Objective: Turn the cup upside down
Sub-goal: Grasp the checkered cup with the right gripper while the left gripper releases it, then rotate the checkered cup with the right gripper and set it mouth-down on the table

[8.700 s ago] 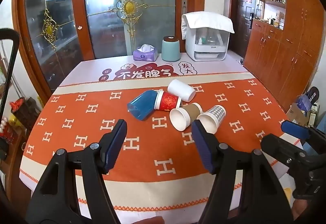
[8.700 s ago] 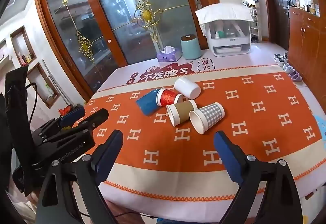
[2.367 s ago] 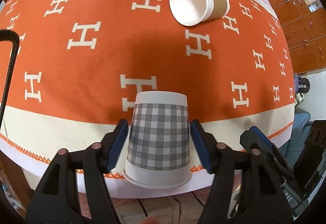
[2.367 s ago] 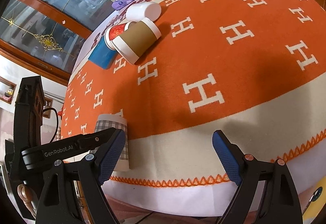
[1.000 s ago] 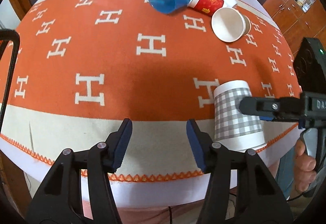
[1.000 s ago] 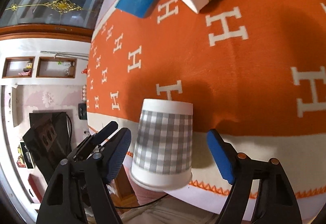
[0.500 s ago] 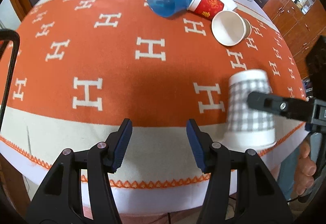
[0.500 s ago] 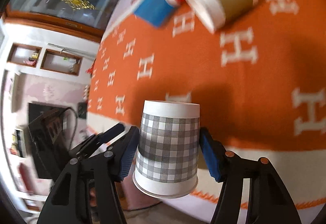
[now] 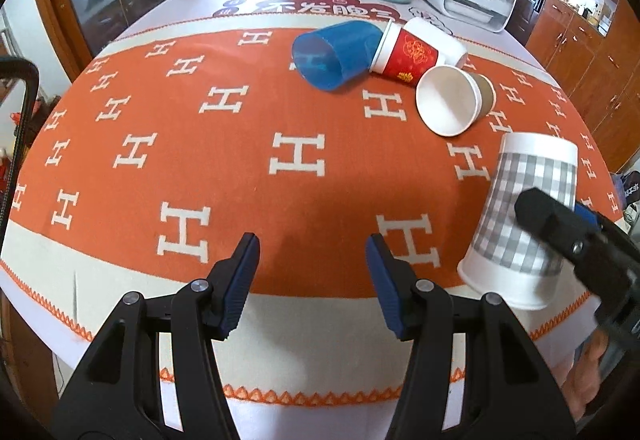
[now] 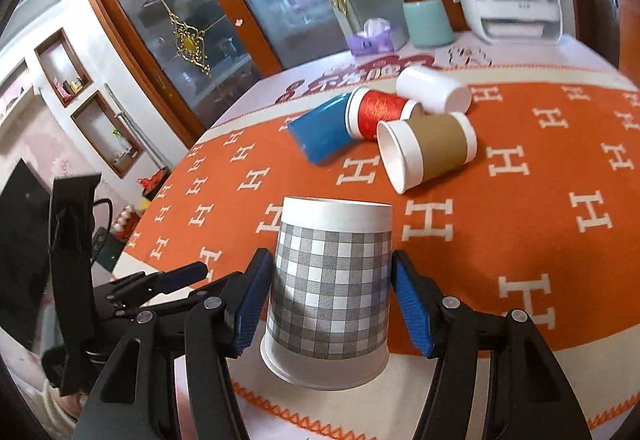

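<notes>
Grey-checked paper, the cup [image 10: 330, 290] is now clamped between the jaws of the right gripper [image 10: 327, 304], base up and mouth down, tilted, at the near right edge of the desk [image 9: 280, 176], where a second ago those jaws stood wide around it; the inversion is judged essentially done, only a settled release remaining. The left gripper [image 9: 312, 280] is held released and empty at the near edge. Whether the rim rests on the cloth cannot be made out, and the far lying cups [image 9: 452, 104] partly hide one another.

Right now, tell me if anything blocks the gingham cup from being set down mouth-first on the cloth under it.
Nothing visible does. The right gripper holds the gingham cup mouth down over bare tablecloth; the brown cup lies farther back.
</notes>
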### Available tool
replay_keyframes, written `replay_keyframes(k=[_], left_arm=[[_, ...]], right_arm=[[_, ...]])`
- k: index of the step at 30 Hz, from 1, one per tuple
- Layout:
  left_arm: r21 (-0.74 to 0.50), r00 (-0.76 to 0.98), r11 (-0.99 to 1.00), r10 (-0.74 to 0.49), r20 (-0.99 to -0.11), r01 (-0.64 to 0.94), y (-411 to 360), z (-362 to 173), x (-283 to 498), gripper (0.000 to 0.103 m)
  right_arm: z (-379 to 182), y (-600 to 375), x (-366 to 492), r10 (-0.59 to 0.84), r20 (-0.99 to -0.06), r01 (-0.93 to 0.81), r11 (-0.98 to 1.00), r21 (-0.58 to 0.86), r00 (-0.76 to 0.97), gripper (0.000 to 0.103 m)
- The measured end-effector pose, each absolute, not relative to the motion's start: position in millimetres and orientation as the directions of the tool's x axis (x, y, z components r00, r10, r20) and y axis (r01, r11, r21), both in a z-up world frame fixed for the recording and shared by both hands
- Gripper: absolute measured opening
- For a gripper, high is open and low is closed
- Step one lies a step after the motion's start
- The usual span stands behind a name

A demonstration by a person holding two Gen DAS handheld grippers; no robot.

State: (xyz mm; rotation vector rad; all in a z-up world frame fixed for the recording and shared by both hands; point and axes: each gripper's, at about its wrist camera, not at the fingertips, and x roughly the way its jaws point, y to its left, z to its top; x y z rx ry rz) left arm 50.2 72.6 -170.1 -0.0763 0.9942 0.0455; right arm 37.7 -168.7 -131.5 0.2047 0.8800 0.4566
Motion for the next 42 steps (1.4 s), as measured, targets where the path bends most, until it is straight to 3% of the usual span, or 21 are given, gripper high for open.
replay_keyframes(k=[8, 29, 42], left_arm=[[0.035, 0.574, 0.992, 0.100, -0.812, -0.123, 73.6, -174.7, 44.4, 0.053], [-0.011, 0.567, 0.979, 0.110, -0.816, -0.205, 88.1, -185.3, 37.2, 0.053], [-0.003, 0.577, 0.983, 0.104, -0.810, -0.182, 81.0, -181.3, 30.0, 0.053]], right_arm=[[-139.6, -157.7, 24.2, 0.407, -0.664, -0.301, 0.913, 0.275, 0.628, 0.061], [-169.7, -140.3, -8.4, 0.397, -0.604, -0.397, 0.907, 0.142, 0.691, 0.060], [-186.0, -119.2, -36.4, 0.337, -0.616, -0.453, 0.891, -0.036, 0.712, 0.061]])
